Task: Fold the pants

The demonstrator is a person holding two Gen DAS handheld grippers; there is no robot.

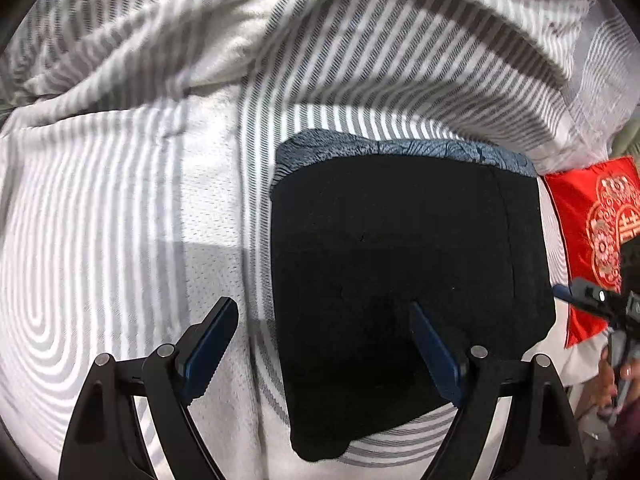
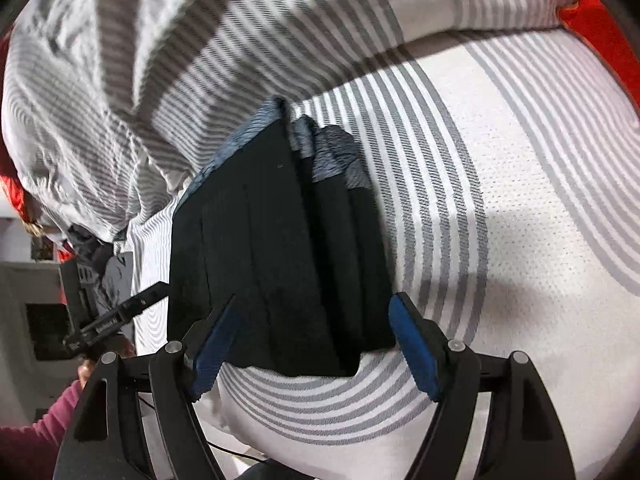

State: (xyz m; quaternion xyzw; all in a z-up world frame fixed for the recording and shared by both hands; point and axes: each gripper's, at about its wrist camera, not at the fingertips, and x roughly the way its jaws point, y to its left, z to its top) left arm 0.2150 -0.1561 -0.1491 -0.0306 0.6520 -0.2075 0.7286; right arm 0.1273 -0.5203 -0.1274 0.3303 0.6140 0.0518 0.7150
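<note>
The pants (image 1: pixel 408 280) lie folded into a compact stack on the bed (image 1: pixel 100 220), seemingly finished, with both the left hand-held gripper (image 1: pixel 324 344) and right hand-held gripper (image 2: pixel 312 340) spread apart, holding nothing.

The red embroidered cushion (image 1: pixel 588 240) gets chopped off by the frame edge, and the crumpled grey-striped duvet (image 2: pixel 120 80) is pretty smeared with blur.

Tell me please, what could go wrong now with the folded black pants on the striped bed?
1. The folded black fabric pants show stacked layers at one edge; a nudge from either open claw could slide them apart.
2. The rumpled grey-and-white striped blanket rises right behind the stack and could slump onto it.
3. The left claw hangs over the pants' edge with its blue pads spread, so lowering it might snag the top layer.
</note>
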